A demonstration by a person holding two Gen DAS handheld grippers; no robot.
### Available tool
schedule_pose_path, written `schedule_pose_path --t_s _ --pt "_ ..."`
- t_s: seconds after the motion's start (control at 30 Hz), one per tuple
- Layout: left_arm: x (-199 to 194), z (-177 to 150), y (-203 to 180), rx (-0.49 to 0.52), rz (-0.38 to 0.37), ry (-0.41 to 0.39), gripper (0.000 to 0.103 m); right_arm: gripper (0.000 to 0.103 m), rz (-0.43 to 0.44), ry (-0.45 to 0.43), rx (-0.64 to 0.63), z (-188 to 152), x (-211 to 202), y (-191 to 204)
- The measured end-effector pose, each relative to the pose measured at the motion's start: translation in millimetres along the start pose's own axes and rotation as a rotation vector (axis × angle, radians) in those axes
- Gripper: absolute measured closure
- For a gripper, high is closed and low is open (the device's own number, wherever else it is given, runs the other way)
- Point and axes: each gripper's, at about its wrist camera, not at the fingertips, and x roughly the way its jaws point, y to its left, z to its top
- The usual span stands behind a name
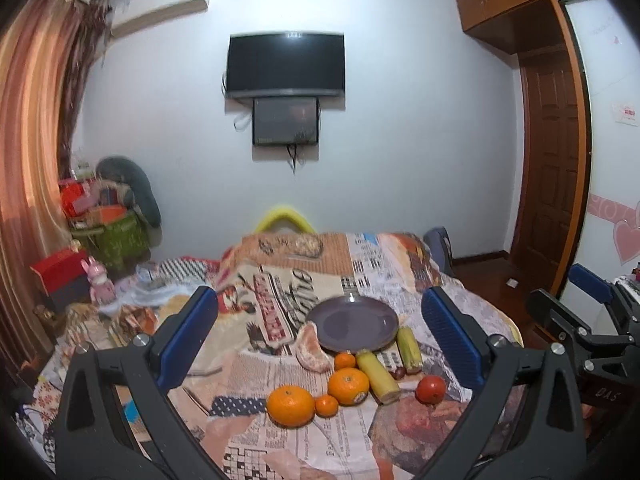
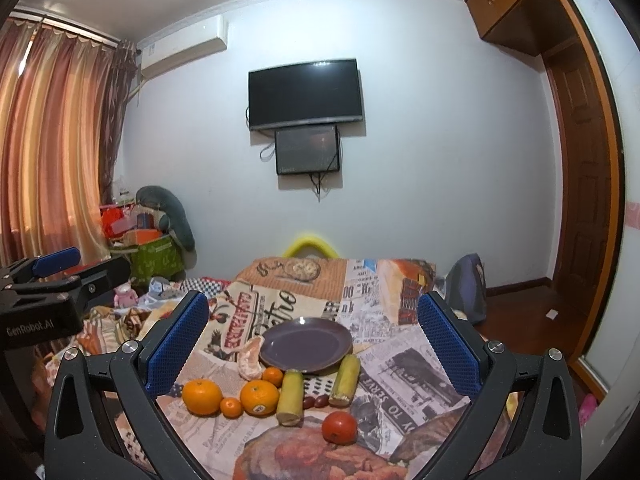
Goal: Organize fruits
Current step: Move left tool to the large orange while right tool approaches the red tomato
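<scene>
Ahead of me, a dark television (image 2: 305, 94) is mounted on the white wall, with a smaller screen (image 2: 307, 151) fixed directly beneath it. An air conditioner (image 2: 182, 50) sits high on the wall to its left, beside orange-striped curtains (image 2: 48, 140). A wooden door (image 2: 582, 184) stands on my right. In the left corner, boxes are piled around a green bag (image 2: 156, 258) and a grey cushion (image 2: 176, 216).
</scene>
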Motion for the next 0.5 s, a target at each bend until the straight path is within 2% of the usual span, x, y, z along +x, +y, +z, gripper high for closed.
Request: schedule_pose_path --t_s 0.23,0.3,0.37,0.5 --pt "57 -23 30 -0.079 0.002 0.2 0.001 0.001 -0.006 0.156 0.059 -25 36 -26" --pt "73 -32 36 -0.076 0.035 0.251 0.013 0.006 -0.024 0.197 0.066 -32 44 -32" --pt "89 -41 40 -0.065 0.056 0.306 0.019 0.013 -0.04 0.243 0.067 -39 53 -37" --pt "117 -62 46 -0.061 0.044 0.402 0.027 0.023 -0.05 0.332 0.068 -56 67 -44"
